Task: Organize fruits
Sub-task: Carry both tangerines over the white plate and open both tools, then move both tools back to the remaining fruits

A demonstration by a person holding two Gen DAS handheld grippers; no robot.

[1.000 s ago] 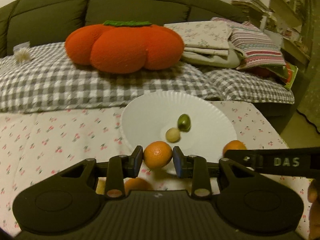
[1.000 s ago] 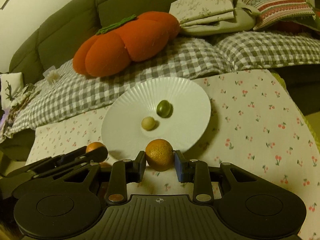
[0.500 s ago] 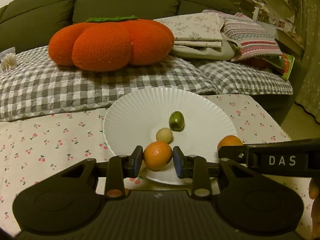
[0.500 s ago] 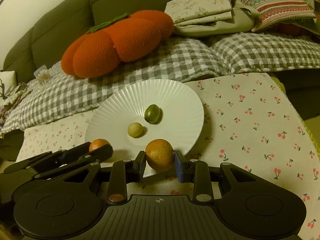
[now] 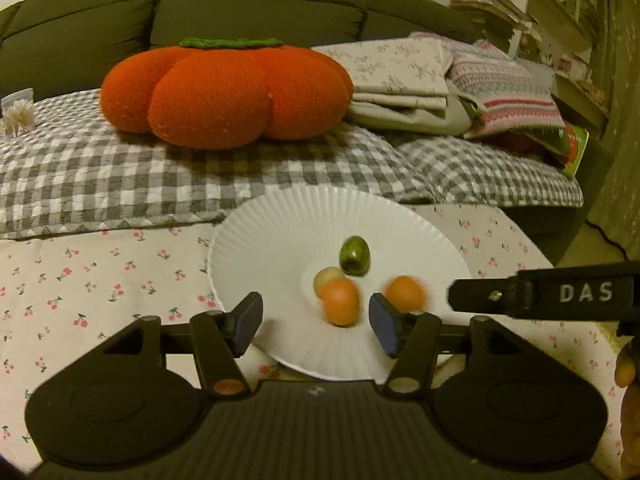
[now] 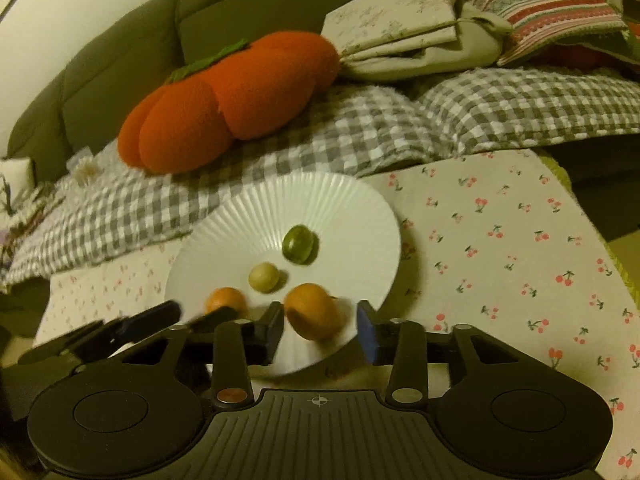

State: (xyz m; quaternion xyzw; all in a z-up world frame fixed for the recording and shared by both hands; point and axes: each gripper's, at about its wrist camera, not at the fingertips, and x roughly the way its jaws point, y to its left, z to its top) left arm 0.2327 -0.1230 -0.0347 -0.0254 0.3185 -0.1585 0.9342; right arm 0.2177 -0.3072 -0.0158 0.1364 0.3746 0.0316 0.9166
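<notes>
So on my feeds there's the dark green sofa (image 5: 256,4) at the back with a big orange pumpkin cushion (image 5: 226,92) sitting on a grey checked blanket (image 5: 160,184). In front is the table with a cherry-print cloth (image 6: 500,248), and on it the white ridged plate (image 5: 280,240).

My left hand-held gripper (image 5: 316,326) has its jaws opening, and the tangerine (image 5: 341,300) between them is free of both pads, on the plate. My right hand-held gripper (image 6: 320,332) is opening too, with the second tangerine (image 6: 312,311) loose between its pads at the plate's near edge.

A green fruit (image 6: 298,243) and a little pale round fruit (image 6: 264,277) sit mid-plate, just apart.
</notes>
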